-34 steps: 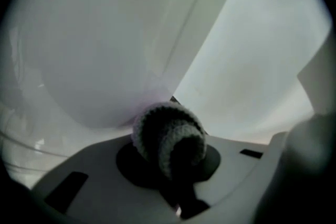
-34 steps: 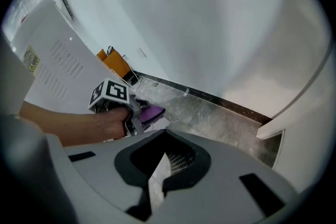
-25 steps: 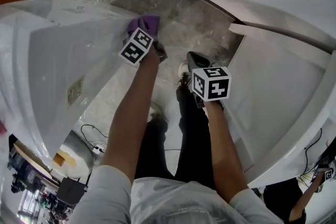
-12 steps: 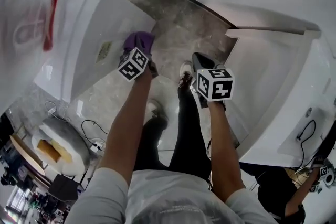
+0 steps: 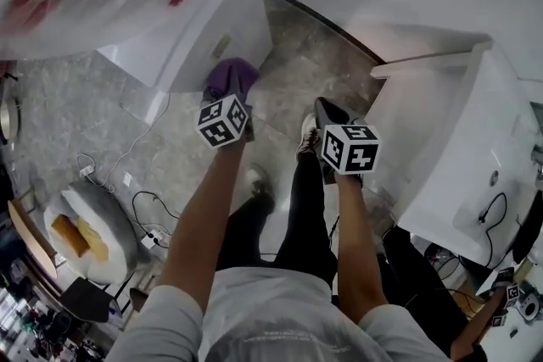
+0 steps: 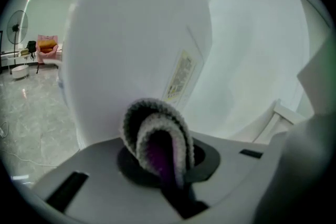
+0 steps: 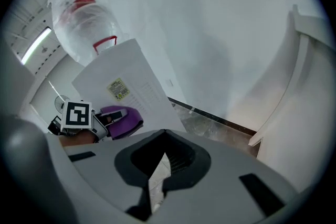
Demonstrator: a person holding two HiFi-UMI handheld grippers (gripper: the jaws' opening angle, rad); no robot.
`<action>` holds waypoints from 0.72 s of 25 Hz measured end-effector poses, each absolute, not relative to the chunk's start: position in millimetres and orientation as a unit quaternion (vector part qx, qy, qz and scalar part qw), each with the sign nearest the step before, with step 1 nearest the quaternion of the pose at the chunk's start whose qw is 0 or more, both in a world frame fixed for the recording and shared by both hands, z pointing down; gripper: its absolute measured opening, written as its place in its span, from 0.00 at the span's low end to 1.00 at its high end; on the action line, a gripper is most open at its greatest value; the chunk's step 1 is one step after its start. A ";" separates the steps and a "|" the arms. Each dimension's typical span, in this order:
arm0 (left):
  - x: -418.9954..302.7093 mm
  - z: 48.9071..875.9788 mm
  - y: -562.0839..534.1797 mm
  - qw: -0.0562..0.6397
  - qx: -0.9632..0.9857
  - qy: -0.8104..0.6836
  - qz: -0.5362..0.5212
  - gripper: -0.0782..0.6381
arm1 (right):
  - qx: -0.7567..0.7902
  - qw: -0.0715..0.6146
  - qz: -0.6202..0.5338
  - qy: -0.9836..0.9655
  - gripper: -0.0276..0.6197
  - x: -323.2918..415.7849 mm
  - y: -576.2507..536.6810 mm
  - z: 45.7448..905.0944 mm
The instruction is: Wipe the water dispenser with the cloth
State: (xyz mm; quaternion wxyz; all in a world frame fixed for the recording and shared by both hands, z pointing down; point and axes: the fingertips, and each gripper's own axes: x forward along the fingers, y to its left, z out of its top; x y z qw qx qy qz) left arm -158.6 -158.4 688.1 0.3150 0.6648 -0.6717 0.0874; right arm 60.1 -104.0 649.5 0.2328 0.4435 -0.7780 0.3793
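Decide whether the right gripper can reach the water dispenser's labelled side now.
Probably yes: the right gripper is empty, with only floor between it and the water dispenser; the cloth in the left gripper covers just part.

Cloth nubby woven fabric; water dispenser smooth glossy white plastic; floor polished marbled stone.

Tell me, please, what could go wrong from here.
1. The left gripper pinches only a fold of the cloth; dragging may pull it loose.
2. The label on the water dispenser side panel sits just ahead; wiping could lift its edge.
3. Hard pushing might rock the bottle on top.
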 end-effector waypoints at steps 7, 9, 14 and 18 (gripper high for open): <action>-179.1 617.5 -119.7 0.290 0.666 -0.683 0.074 0.19 | 0.452 0.221 0.363 -0.785 0.05 38.5 -59.4 589.7; -183.7 599.6 -107.1 0.282 0.670 -0.682 0.075 0.19 | 0.457 0.215 0.359 -0.785 0.05 36.3 -49.2 570.3; -210.5 543.5 -74.8 0.253 0.674 -0.691 0.060 0.19 | 0.460 0.207 0.329 -0.798 0.05 18.3 -35.0 516.1; -244.8 494.1 -54.5 0.202 0.682 -0.700 0.067 0.19 | 0.456 0.205 0.287 -0.817 0.05 1.3 -31.9 470.3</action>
